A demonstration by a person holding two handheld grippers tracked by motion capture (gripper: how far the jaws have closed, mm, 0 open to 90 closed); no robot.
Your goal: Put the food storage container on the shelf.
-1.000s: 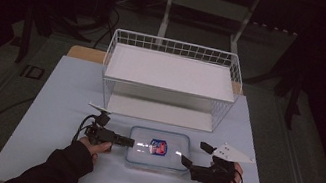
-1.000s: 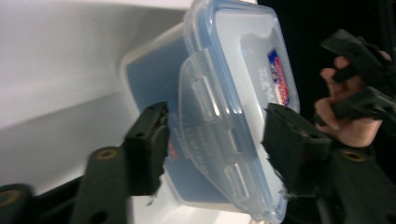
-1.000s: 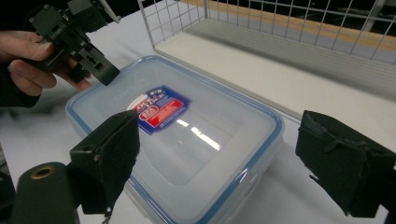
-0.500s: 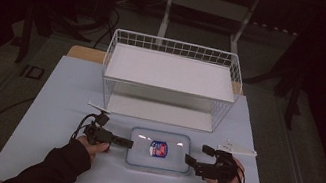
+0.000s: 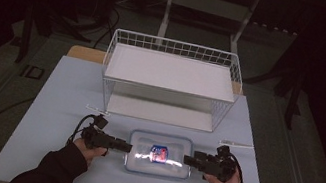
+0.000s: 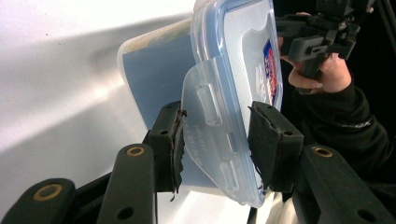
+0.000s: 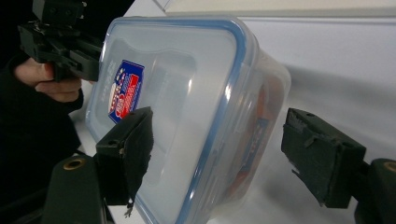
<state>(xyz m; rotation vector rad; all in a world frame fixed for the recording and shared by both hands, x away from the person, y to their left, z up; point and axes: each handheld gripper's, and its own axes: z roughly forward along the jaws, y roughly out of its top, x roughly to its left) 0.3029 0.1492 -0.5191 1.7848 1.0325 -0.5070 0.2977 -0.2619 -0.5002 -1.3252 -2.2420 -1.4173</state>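
Sitting flat on the white desk (image 5: 62, 104) is a clear plastic box (image 5: 160, 154) with a blue-edged lid and a red and blue sticker (image 5: 158, 153) on top. It rests near the front edge, just in front of a white wire basket (image 5: 170, 80).

The left tool (image 5: 127, 147) is at the left end of the box. In the left gripper view, its two black jaws sit on both sides of the lid's clear side flap (image 6: 212, 140). The jaws are only a little way apart. The flap is between them, and it looks like the left pad touches it, but I cannot tell if they squeeze it tight.

The right tool (image 5: 188, 160) is at the right end of the box. In the right gripper view, its jaws are spread wide. One jaw is over the lid and the other is out past the side of the box. It holds nothing.

A hand in a dark sleeve holds each tool.
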